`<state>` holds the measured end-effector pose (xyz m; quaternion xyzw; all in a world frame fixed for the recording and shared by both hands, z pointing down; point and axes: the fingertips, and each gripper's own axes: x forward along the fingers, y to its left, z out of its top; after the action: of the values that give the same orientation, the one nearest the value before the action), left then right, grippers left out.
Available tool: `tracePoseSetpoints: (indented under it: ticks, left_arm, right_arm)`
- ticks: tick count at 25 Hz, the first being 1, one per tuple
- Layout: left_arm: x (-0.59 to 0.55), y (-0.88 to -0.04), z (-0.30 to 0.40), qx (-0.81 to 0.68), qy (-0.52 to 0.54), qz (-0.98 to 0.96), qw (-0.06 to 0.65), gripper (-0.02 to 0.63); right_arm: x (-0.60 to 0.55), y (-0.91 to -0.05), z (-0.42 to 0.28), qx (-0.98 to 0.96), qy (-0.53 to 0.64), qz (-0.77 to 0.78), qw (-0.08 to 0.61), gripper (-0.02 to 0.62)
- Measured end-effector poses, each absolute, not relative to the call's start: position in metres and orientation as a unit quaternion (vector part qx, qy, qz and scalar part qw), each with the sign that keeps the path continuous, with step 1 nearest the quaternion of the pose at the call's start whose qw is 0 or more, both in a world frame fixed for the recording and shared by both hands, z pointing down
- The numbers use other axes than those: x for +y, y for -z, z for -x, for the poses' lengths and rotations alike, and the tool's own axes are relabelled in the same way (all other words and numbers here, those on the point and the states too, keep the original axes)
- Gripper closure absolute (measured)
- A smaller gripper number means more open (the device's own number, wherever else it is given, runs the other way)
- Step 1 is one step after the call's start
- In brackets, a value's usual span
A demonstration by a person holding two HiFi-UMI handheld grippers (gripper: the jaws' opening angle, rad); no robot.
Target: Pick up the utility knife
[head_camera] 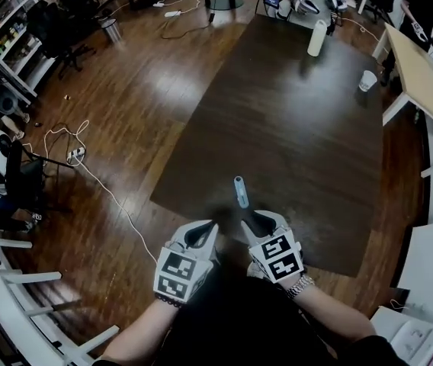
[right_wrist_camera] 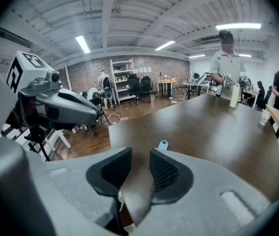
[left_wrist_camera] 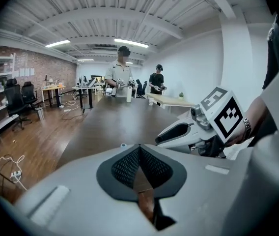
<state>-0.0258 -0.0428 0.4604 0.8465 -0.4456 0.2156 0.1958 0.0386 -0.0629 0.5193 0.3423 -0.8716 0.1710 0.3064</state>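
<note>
The utility knife (head_camera: 240, 191) is a slim grey-blue tool lying on the dark table (head_camera: 300, 128), pointing away from me. Both grippers hover at the near table edge, just short of it. My left gripper (head_camera: 204, 228) sits to the knife's lower left with its pads touching and nothing held. My right gripper (head_camera: 260, 221) sits to its lower right, jaws parted and empty. In the right gripper view the knife's blue end (right_wrist_camera: 163, 145) peeks over the gripper (right_wrist_camera: 140, 154), slightly right of the gap. In the left gripper view only a tip of the knife (left_wrist_camera: 123, 145) shows above the gripper (left_wrist_camera: 139, 148).
A white paper roll (head_camera: 317, 38) and a white cup (head_camera: 367, 80) stand at the table's far end. A light wooden table (head_camera: 426, 78) lies to the right. People stand beyond the far end. Cables (head_camera: 79, 155) and chairs occupy the floor at left.
</note>
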Motion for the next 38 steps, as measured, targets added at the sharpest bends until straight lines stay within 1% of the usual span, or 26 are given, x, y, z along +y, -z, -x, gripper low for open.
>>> tracePoseSetpoints:
  ticks: [8, 17, 25, 28, 31, 38]
  left_arm:
    - [-0.093, -0.481, 0.073, -0.387, -0.226, -0.869, 0.208, 0.591]
    - [-0.115, -0.512, 0.081, -0.329, -0.261, -0.88, 0.223, 0.591]
    - [-0.113, -0.522, 0.083, -0.352, -0.276, -0.86, 0.243, 0.591]
    - [-0.114, -0.521, 0.078, -0.365, -0.276, -0.855, 0.245, 0.591]
    - [-0.111, -0.517, 0.074, -0.375, -0.276, -0.851, 0.243, 0.591]
    - [-0.104, -0.507, 0.062, -0.402, -0.268, -0.842, 0.241, 0.591]
  right_arm:
    - [-0.105, -0.568, -0.012, -0.821, -0.199, -0.388, 0.368, 0.458]
    - [-0.135, -0.62, -0.018, -0.778, -0.228, -0.413, 0.415, 0.439]
    - [-0.147, -0.637, -0.022, -0.781, -0.229, -0.392, 0.428, 0.428]
    - [-0.148, -0.638, -0.023, -0.79, -0.228, -0.381, 0.422, 0.436]
    - [-0.148, -0.636, -0.024, -0.796, -0.226, -0.37, 0.422, 0.463]
    - [-0.146, -0.617, -0.027, -0.821, -0.204, -0.352, 0.4, 0.468]
